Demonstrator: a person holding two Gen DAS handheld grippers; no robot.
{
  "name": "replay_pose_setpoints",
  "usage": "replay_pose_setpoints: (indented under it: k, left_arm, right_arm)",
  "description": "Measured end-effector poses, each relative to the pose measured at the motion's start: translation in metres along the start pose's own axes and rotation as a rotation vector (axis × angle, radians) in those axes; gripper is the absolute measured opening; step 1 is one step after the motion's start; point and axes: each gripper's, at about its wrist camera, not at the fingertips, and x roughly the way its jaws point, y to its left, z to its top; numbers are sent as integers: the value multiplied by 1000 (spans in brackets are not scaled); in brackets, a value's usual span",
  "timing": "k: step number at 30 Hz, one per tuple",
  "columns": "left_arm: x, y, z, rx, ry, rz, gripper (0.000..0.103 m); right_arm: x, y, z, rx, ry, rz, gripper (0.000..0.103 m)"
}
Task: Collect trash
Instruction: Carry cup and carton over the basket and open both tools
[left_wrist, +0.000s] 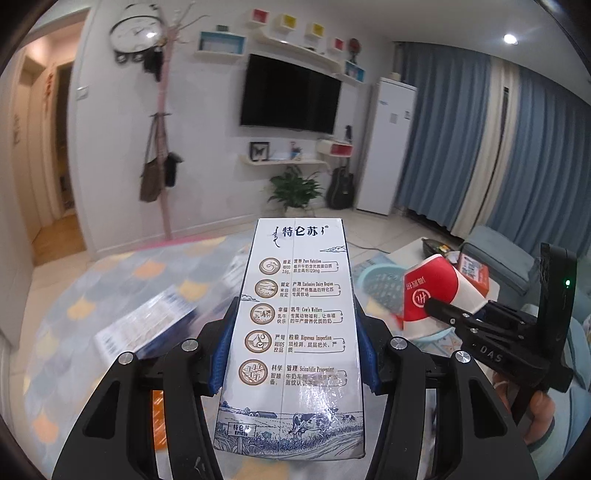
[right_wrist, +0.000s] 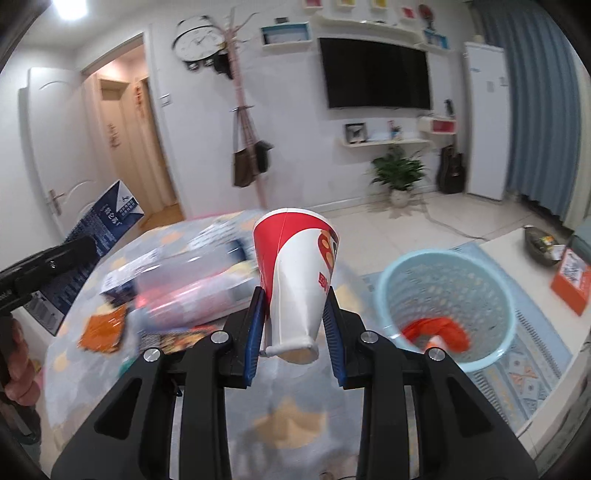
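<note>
Above the rug, left side: your left gripper (left_wrist: 295, 354) has its jaws closed on a Telunsu milk carton (left_wrist: 295, 332), blue pads pressed to both long sides, carton upright with the printed panel facing the camera.
Above the rug, right side: your right gripper (right_wrist: 295, 332) has its jaws clamped on a red-and-white paper cup (right_wrist: 295, 277), squeezing the narrow lower part; the cup's wide end points away from the camera, and its bottom end faces it.
Cup seen from the left: from the left wrist camera the paper cup (left_wrist: 439, 295) shows at the right, pinched by your right gripper (left_wrist: 443, 310), in front of the basket.
Carton seen from the right: from the right wrist camera the milk carton (right_wrist: 92, 240) shows at the far left, raised off the floor, with your left gripper (right_wrist: 48, 258) on it.
Basket: a light-blue perforated waste basket (right_wrist: 480, 273) stands on the patterned rug (right_wrist: 535, 350), just right of the cup, with something red and white (right_wrist: 439, 332) lying at its bottom.
Floor litter: a flattened blue-and-white box (right_wrist: 166, 269) and an orange wrapper (right_wrist: 103, 328) lie on the rug left of the cup; both are blurred.
Low surface: at the far right a white low surface (right_wrist: 509, 251) carries an orange box (right_wrist: 572, 273) and a dark tray (right_wrist: 539, 243).
</note>
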Motion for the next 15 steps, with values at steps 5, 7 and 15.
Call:
replay_pose_setpoints:
  k: [5,7,15]
  left_arm:
    - [41,-38,30,26,18,-64,52]
    - [63,-57,42,39,39,-98,52]
    - [157,-120,58,64,162,-177,52]
  right_arm:
    - [9,-45,18,49,-27,-112,28]
    - [16,-66,24,87,-26,-144,28]
    - [62,-153,22,285,88,-289,28]
